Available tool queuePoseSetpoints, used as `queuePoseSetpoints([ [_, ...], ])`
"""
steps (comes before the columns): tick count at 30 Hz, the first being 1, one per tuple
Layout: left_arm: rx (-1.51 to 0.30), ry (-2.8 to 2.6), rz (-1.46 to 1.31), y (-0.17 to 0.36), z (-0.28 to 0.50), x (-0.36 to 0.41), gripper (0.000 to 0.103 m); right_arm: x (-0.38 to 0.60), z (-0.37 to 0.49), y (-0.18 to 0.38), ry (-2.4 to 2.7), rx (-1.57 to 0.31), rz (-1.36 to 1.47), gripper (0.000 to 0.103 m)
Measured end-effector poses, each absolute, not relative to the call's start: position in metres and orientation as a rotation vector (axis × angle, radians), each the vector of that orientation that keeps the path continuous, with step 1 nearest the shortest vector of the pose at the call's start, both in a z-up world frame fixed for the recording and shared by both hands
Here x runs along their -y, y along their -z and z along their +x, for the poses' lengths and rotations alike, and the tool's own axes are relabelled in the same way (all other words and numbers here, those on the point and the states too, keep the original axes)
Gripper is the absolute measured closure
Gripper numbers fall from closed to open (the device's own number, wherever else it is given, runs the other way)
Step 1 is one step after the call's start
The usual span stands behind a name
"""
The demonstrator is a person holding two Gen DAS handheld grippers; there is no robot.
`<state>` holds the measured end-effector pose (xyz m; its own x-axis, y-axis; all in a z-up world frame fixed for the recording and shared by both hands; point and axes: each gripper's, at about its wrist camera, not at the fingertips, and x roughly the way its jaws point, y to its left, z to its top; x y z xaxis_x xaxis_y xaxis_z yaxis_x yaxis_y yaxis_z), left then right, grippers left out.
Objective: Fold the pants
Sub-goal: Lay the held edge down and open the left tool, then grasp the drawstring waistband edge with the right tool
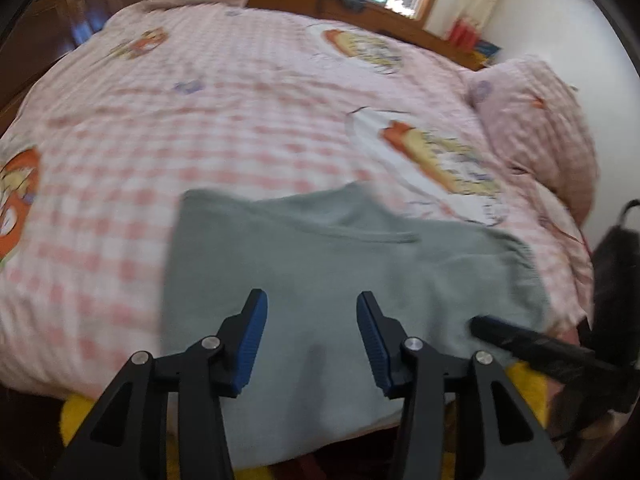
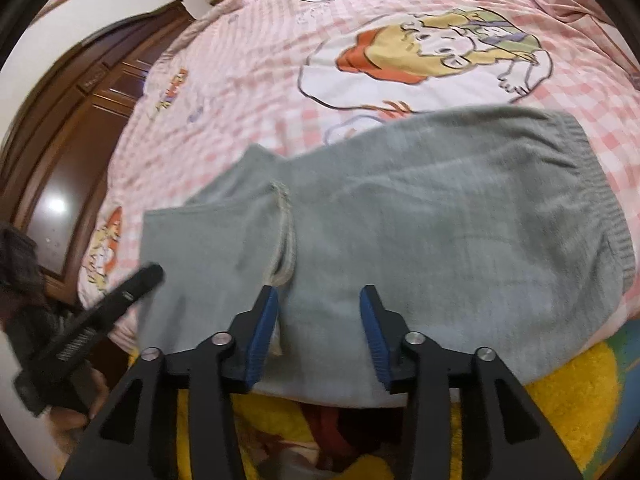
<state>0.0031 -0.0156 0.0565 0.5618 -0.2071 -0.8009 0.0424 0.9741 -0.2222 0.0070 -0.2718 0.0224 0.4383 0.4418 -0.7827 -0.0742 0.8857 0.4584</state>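
Both tools sat nearest the lens: my left tool (image 1: 310, 340) and right tool (image 2: 320, 336) each had their blue pads spread wide, gripping nothing, poised over the near edge of the pants (image 2: 420, 220). One pair of grey pants lay on the bed (image 1: 200, 120) near its near edge, waistband to the right. I judged it already folded leg over leg, with the crosswise folds left. I counted two tools, one garment, one pillow (image 1: 532, 120).

left claw (image 1: 311, 338) | black arms, blue ribbed pads, silver screws | right claw (image 2: 319, 334) same
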Motion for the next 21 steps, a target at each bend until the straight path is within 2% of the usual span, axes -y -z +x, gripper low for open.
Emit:
queuePoseSetpoints([
  [11, -0.978, 0.085, -0.249, -0.04, -0.007, -0.023, 0.054, 0.235, 0.031, -0.007, -0.403, -1.136, 0.342, 0.054],
  [21, -0.983, 0.101, -0.282, -0.03, -0.006, -0.027, 0.051, 0.218, 0.037, -0.003, -0.402, -1.099, 0.282, 0.055],
])
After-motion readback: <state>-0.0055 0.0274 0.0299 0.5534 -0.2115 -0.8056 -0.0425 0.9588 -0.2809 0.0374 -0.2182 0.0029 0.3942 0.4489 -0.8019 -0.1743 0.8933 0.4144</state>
